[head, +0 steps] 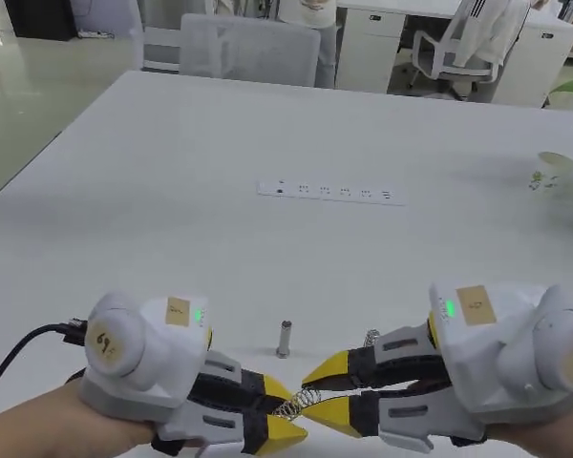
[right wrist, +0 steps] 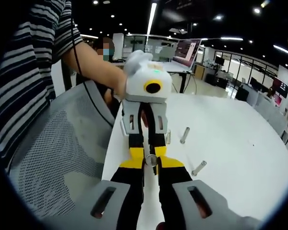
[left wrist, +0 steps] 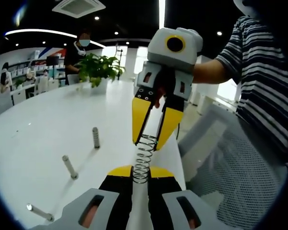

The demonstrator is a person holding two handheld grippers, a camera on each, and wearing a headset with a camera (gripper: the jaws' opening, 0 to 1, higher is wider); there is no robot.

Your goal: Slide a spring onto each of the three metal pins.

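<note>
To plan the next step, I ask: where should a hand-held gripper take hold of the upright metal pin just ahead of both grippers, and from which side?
Grip the upright pin low on its shaft, coming in level from the side. It stands vertical on the table, slim and round, so a side pinch probably holds it, and its top is left free for the spring.

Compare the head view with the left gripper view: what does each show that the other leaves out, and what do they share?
Head view: a power strip on the white table and a paper cup at the far right.

Left gripper view: three pins together, a potted plant, and the person's striped sleeve.

Both: the spring stretched between the left gripper and the right gripper, tip to tip, above the table's near edge.
</note>
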